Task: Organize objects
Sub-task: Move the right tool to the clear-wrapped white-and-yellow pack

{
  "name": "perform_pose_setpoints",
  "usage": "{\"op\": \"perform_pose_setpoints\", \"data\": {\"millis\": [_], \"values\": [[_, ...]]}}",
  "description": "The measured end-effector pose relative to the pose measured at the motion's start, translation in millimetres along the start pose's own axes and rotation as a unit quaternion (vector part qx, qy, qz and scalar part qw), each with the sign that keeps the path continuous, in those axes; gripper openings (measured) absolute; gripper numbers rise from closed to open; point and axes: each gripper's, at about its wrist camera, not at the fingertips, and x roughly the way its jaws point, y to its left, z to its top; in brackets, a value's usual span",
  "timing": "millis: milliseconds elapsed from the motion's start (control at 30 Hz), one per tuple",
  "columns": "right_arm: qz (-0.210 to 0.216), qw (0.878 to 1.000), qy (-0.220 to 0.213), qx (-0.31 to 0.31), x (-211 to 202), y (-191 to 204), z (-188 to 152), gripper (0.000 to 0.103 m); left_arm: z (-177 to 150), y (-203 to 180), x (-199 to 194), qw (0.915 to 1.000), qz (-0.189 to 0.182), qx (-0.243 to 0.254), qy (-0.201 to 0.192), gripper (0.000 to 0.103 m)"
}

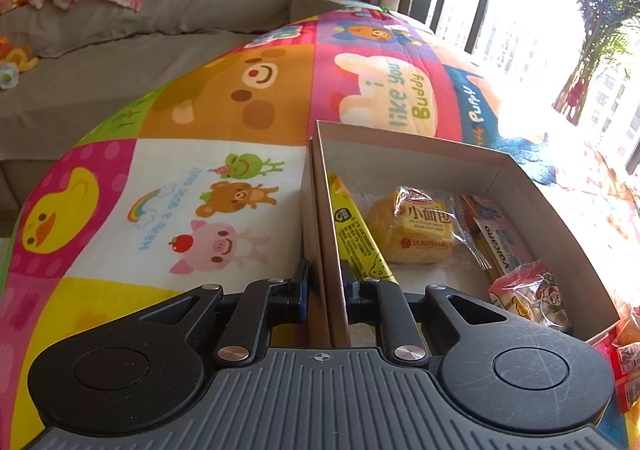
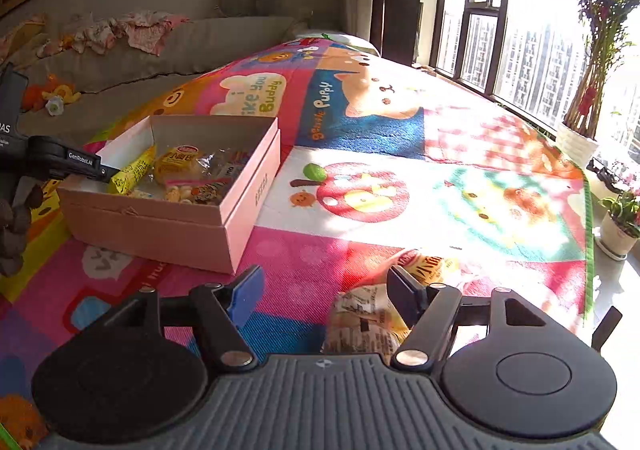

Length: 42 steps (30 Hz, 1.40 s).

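Note:
A pink cardboard box [image 1: 472, 156] [image 2: 248, 194] lies open on the colourful play mat. Inside it are a yellow stick packet [image 1: 360, 234], a wrapped small bread [image 1: 420, 230], a Volcano snack pack [image 1: 504, 238] and a red-and-white snack bag [image 1: 532, 294]. My left gripper [image 1: 326, 282] is shut on the box's left wall; it also shows in the right wrist view [image 2: 80, 166]. My right gripper [image 2: 324, 294] is open just above the mat, with a wrapped bread packet [image 2: 364, 322] between its fingers and another packet [image 2: 424, 262] just beyond.
The cartoon-print mat [image 2: 400, 154] covers the surface. A grey sofa with clothes [image 1: 120, 10] stands behind. Windows and potted plants [image 2: 592, 90] [image 2: 620, 218] line the right side. Red packets [image 1: 628, 362] lie right of the box.

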Motion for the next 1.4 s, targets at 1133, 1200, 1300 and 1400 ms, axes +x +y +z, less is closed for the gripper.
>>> {"op": "perform_pose_setpoints", "data": {"millis": [1133,1200,1300,1400], "values": [[0.044,0.997,0.058,0.011,18,16,-39,0.103,14,-11,-13,0.9993,0.019,0.032,0.011,0.013],[0.043,0.996,0.070,0.019,19,15,-35,0.103,12,-7,-14,0.9997,0.012,0.015,0.015,0.013],[0.034,0.994,0.094,0.033,23,16,-29,0.103,11,-3,-15,0.9998,0.006,-0.010,0.018,0.014],[0.027,0.993,0.109,0.022,26,19,-24,0.103,11,-2,-16,0.9995,0.007,-0.026,0.018,0.014]]}}
